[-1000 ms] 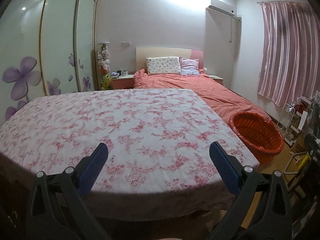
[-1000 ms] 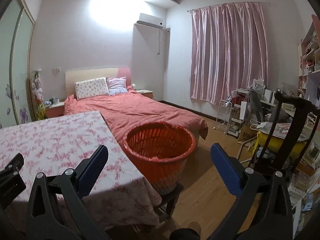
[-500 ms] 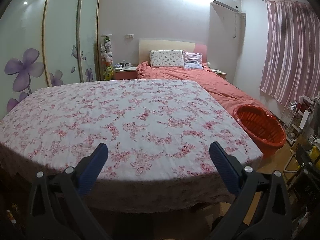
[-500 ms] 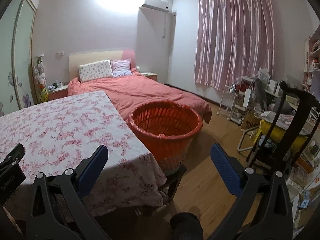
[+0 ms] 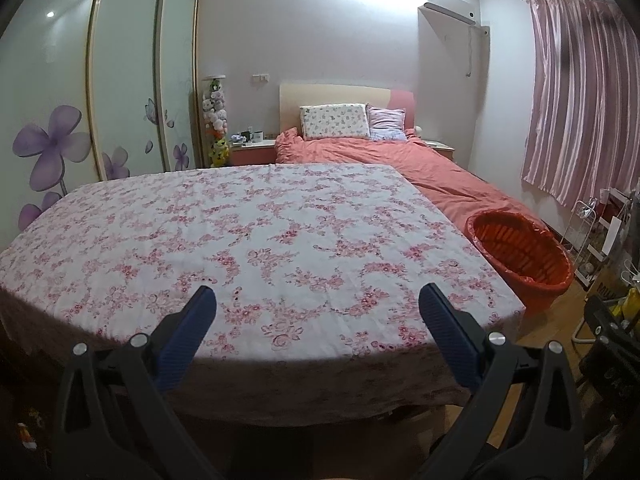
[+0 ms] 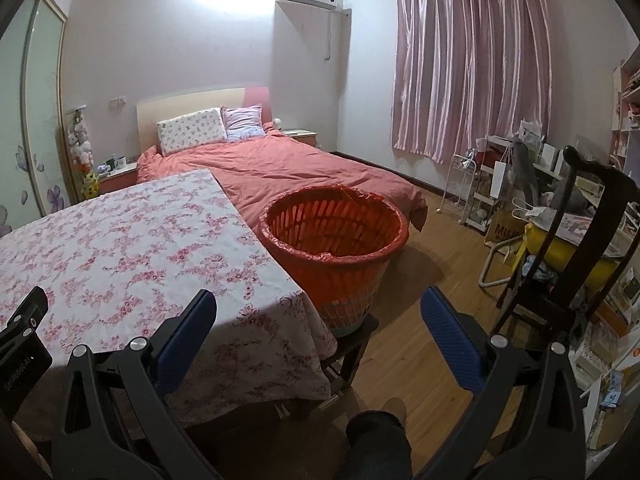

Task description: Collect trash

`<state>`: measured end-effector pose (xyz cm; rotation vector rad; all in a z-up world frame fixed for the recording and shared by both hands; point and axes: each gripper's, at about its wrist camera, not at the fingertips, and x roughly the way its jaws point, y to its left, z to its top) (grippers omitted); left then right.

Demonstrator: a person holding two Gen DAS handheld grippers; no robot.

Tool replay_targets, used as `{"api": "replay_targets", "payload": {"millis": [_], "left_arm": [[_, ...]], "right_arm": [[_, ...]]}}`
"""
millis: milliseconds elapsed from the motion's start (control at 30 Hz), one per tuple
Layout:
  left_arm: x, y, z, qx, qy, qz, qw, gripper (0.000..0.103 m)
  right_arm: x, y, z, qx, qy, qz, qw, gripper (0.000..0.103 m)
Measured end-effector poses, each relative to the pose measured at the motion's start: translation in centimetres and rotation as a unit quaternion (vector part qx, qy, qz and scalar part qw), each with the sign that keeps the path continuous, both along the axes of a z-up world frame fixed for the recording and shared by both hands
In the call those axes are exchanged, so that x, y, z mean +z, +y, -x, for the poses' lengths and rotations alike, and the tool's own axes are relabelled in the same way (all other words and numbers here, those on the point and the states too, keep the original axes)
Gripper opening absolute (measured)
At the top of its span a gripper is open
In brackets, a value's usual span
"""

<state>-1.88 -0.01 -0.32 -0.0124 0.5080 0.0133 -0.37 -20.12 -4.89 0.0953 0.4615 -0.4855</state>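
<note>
An orange slatted basket (image 6: 334, 240) lined with a red bag stands on a low stool at the right end of a table covered in a floral cloth (image 5: 256, 248). The same basket (image 5: 520, 256) shows at the right in the left wrist view. I see no trash on the cloth. My left gripper (image 5: 316, 320) hangs open over the table's near edge with nothing between its blue pads. My right gripper (image 6: 318, 320) is open too, in front of the table's right corner and the basket, and holds nothing.
A bed with a salmon cover (image 6: 288, 168) lies behind the table. A dark wooden chair (image 6: 560, 240) and cluttered shelves (image 6: 500, 184) fill the right side. Wardrobe doors with purple flowers (image 5: 60, 148) stand at the left. A person's leg (image 6: 378, 444) shows on the wooden floor.
Both grippers have drawn back and risen a little from the table, so more of its near edge and the floor shows. Both stayed open.
</note>
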Motion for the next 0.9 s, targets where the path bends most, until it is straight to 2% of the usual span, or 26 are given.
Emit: {"api": "replay_targets", "payload": {"millis": [267,900], "left_arm": [[0.9,-0.1,0.8,-0.001,-0.017,0.001,0.9998,0.099],[1.3,-0.2,1.3,0.002,-0.021,0.002,0.9998,0.099]], "right_arm": [[0.3,-0.1,0.3,0.002,-0.004,-0.003,1.000,0.101],[0.7,0.0,0.4,0.009,-0.009,-0.006,1.000,0.101]]}}
